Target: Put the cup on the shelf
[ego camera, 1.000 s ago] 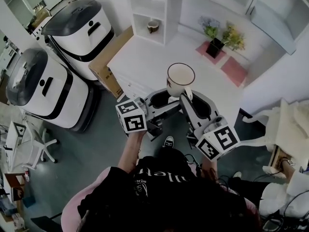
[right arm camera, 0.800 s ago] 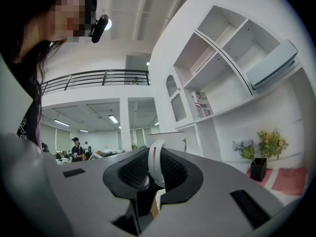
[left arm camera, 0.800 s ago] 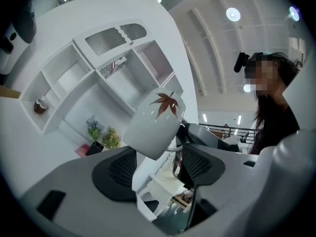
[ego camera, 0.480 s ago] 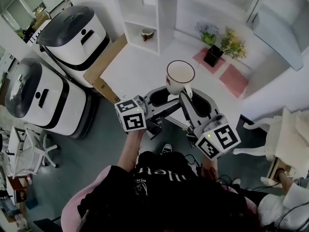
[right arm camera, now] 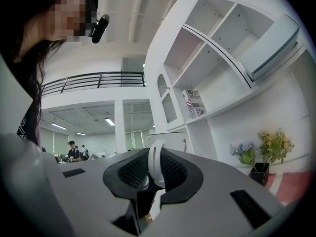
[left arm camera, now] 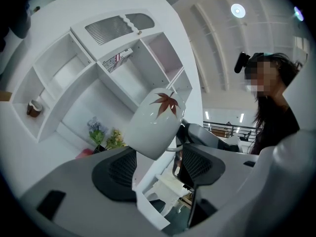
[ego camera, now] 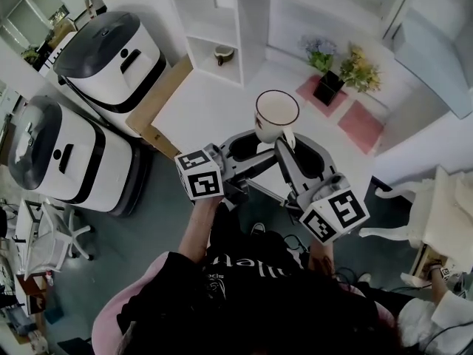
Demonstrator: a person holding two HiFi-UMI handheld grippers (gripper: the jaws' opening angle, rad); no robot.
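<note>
A white cup (ego camera: pixel 276 115) with a red maple leaf (left arm camera: pixel 164 102) hangs in the air above the white table (ego camera: pixel 214 106), mouth up. My right gripper (ego camera: pixel 287 143) is shut on the cup's handle (right arm camera: pixel 155 158), which sits pinched between its dark pads. My left gripper (ego camera: pixel 242 151) stands open just left of and below the cup, its pads (left arm camera: pixel 120 168) wide apart with nothing between them. The white shelf unit (ego camera: pixel 216 17) stands at the table's far side. A small brown cup (ego camera: pixel 222 52) sits in one of its lower compartments.
Two large white-and-black machines (ego camera: pixel 109 54) (ego camera: pixel 58 152) stand on the floor at the left, with a cardboard box (ego camera: pixel 157 100) against the table's side. Potted flowers (ego camera: pixel 330 66) and pink mats (ego camera: pixel 359 117) lie on the table's right part. A white chair (ego camera: pixel 59 235) stands lower left.
Both grippers and the cup keep the same pose and grip. The background has drifted a little to the left in the head view.
</note>
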